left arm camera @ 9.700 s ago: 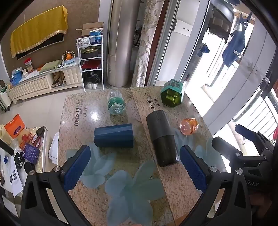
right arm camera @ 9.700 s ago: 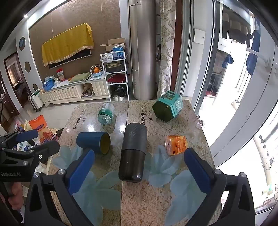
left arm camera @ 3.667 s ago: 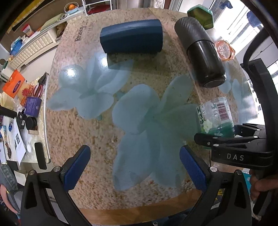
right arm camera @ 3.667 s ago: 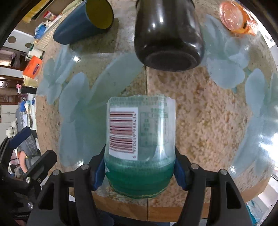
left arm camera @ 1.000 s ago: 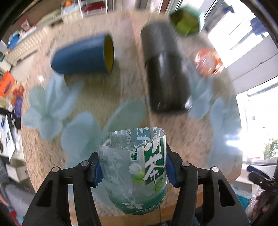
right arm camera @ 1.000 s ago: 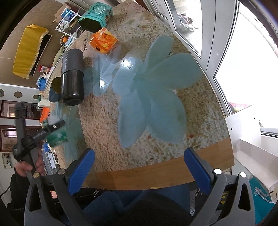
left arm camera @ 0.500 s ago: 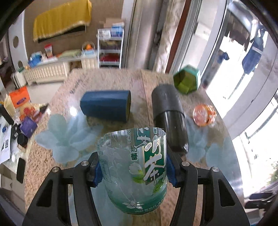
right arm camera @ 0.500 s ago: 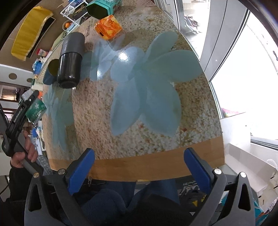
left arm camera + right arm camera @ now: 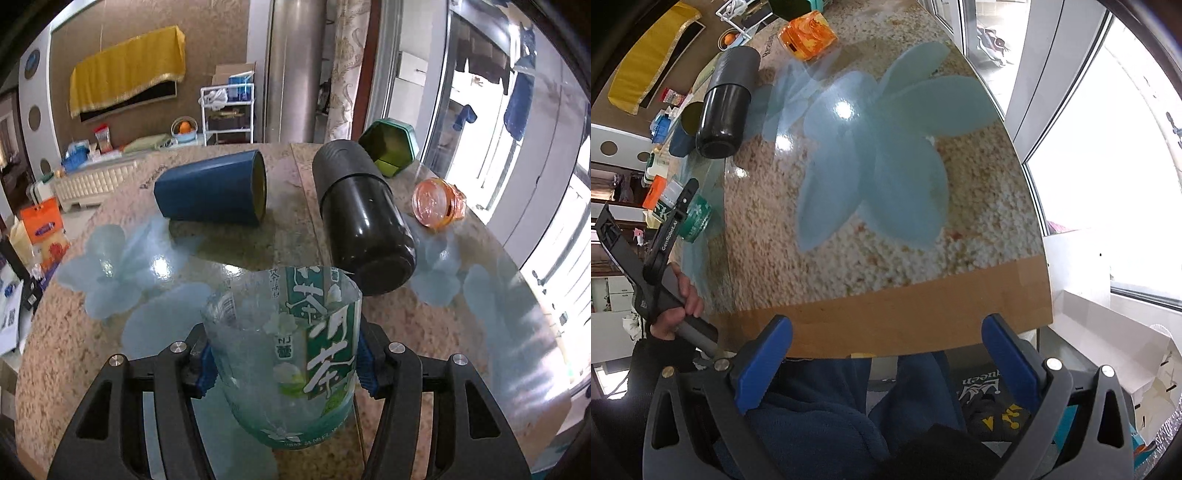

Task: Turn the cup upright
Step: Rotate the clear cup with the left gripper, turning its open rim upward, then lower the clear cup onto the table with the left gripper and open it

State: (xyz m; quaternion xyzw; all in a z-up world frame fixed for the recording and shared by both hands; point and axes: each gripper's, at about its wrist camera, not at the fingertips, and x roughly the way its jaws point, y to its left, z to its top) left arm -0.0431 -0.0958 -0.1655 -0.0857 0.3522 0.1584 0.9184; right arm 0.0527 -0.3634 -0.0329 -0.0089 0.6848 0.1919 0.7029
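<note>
My left gripper (image 9: 284,362) is shut on a clear cut-bottle cup (image 9: 291,354) with a green label. The cup stands upright, open end up, over the near part of the table (image 9: 110,354); I cannot tell if its base touches the top. In the right wrist view the same cup (image 9: 694,218) and the left gripper show at the far left. My right gripper (image 9: 886,354) is open and empty, held off the table's near wooden edge (image 9: 886,310), above the person's lap.
A blue cup (image 9: 210,192) lies on its side at the back left. A black flask (image 9: 362,218) lies beside it, and shows in the right wrist view (image 9: 726,99). An orange jar (image 9: 436,203) and a green hexagonal tin (image 9: 388,151) lie at the right.
The left gripper has levelled out and lowered the cup toward the table. The right gripper has drawn back slightly from the table edge.
</note>
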